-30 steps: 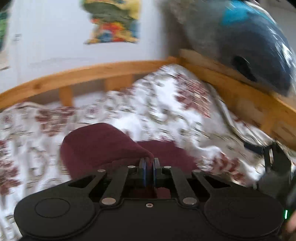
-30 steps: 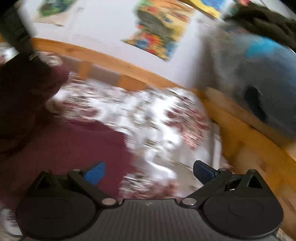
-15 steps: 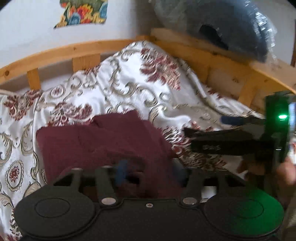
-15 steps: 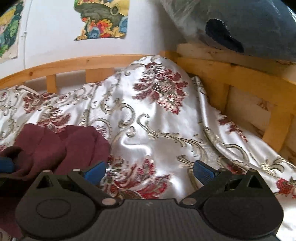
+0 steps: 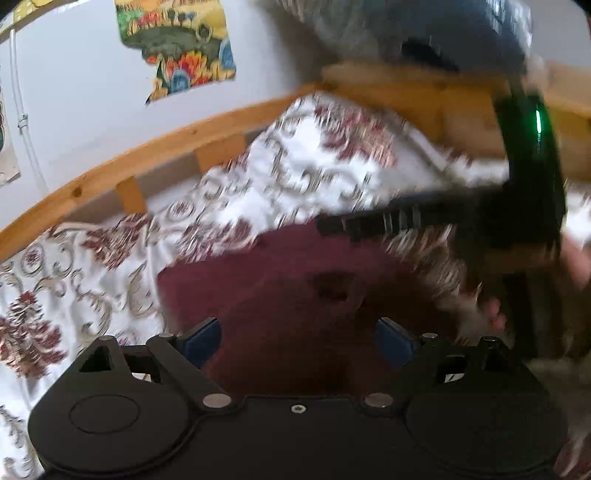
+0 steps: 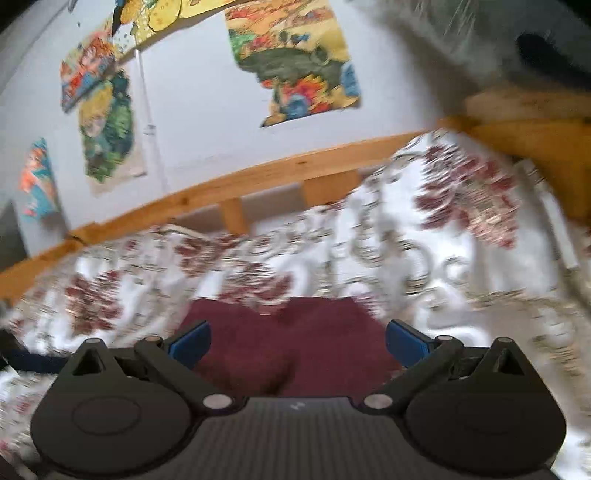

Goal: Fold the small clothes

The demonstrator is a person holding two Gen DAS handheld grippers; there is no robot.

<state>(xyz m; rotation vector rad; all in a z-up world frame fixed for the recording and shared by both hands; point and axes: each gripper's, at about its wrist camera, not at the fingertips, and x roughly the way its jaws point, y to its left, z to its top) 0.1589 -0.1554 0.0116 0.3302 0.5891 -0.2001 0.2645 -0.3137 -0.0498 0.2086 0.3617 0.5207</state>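
Observation:
A small maroon garment (image 5: 288, 295) lies folded on a floral bedspread (image 5: 295, 177). In the left wrist view my left gripper (image 5: 297, 341) is open over its near part and holds nothing. The right gripper's black body crosses that view at the right, above the garment's far edge. In the right wrist view the garment (image 6: 291, 343) lies between the blue pads of my right gripper (image 6: 297, 341), which is open and empty just above it. Both views are blurred by motion.
A wooden bed rail (image 6: 258, 177) runs along the back and a wooden headboard (image 5: 424, 99) stands at the right. A big grey and blue plush (image 5: 424, 29) lies on the headboard. Colourful posters (image 6: 295, 55) hang on the white wall.
My left gripper has let go of the maroon garment and opened wide. The garment now lies flatter on the bedspread. The right gripper has swung left, over the garment.

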